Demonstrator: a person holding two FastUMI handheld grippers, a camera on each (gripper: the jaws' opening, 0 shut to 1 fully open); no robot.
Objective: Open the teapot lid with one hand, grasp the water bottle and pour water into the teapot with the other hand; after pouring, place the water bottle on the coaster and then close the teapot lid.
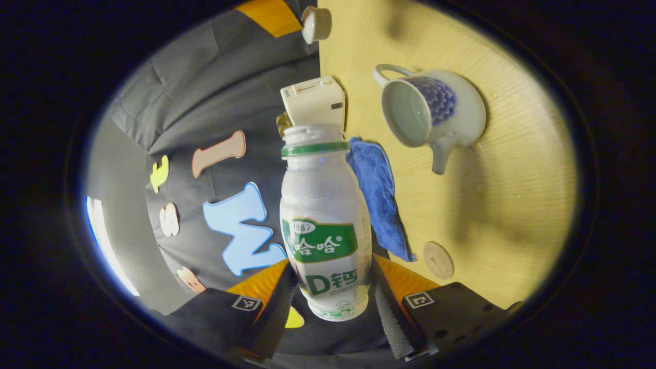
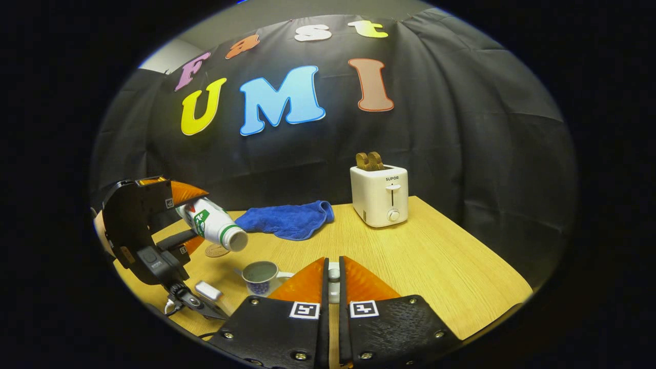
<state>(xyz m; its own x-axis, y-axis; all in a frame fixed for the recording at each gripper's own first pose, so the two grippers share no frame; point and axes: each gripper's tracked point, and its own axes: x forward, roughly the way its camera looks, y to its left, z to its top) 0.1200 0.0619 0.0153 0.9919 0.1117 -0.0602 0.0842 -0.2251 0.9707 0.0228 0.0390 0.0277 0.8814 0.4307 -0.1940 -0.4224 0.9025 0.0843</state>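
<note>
Bottle [image 1: 326, 225] w/ green neck ring and green label sits pinched between left gripper [image 1: 333, 302] fingers, cap off, tipped w/ its open mouth toward the teapot [image 1: 433, 110]. In right gripper view the bottle [image 2: 214, 221] hangs tilted above the table [image 2: 435, 261], mouth just above-left of the open teapot [image 2: 260, 277]. Right gripper [image 2: 333, 279] fingers nearly closed, clamping the small white teapot lid [image 2: 333, 274]. Round coaster [image 1: 438, 259] lies bare on the table near the blue cloth [image 1: 379, 197]. White toaster [image 2: 380, 195] stands far right w/ toast in its slots.
</note>
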